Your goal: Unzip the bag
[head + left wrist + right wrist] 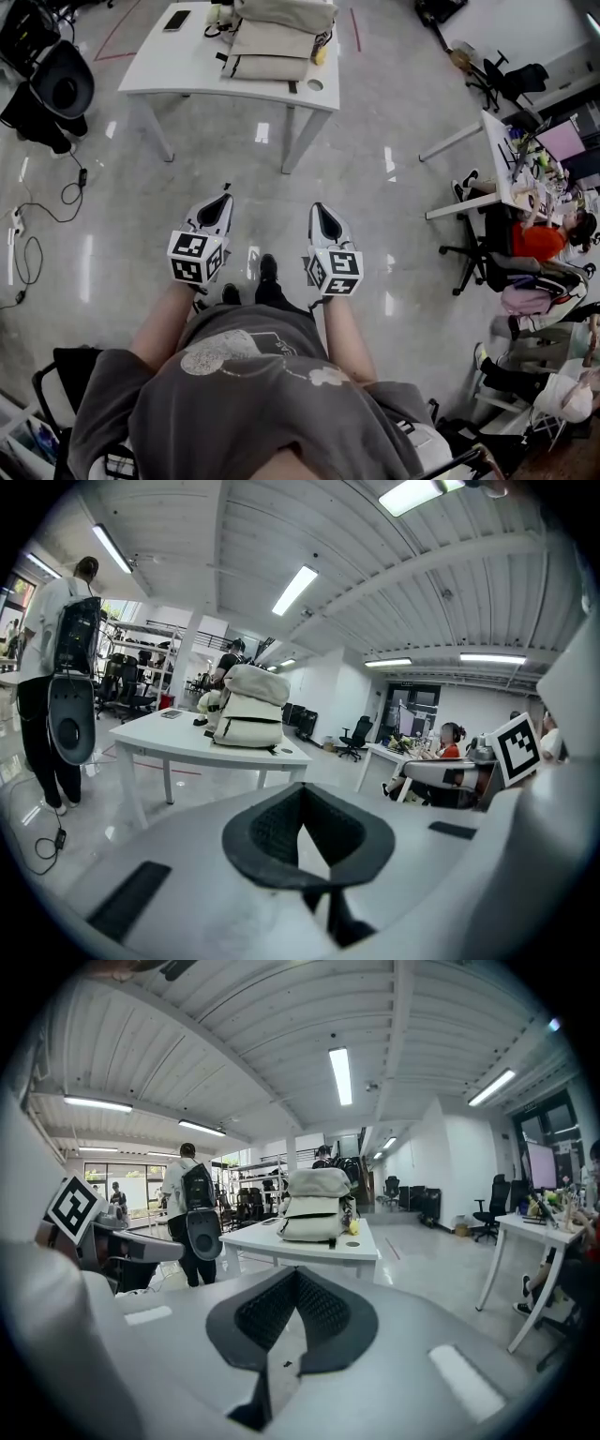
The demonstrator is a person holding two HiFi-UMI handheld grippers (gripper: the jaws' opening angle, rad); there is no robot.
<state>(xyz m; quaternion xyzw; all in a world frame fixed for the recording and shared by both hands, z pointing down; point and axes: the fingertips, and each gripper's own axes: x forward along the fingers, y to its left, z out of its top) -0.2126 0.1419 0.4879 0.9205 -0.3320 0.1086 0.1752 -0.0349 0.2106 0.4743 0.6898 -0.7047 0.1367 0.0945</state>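
A cream backpack point(277, 42) stands on a white table point(178, 66) across the floor from me; it also shows in the left gripper view point(250, 710) and the right gripper view point(317, 1206). I hold both grippers side by side in front of my waist, well short of the table and pointing toward it. My left gripper point(223, 199) is shut with nothing between its dark pads point(272, 832). My right gripper point(321, 210) is shut and empty too, pads point(323, 1312) pressed together. The bag's zipper is too far off to make out.
A phone point(176, 20) lies on the table's far left, and a small yellow object point(321, 56) sits beside the bag. A person with a backpack point(52, 80) stands at the left near floor cables point(28, 244). Desks with seated people point(539, 239) fill the right side.
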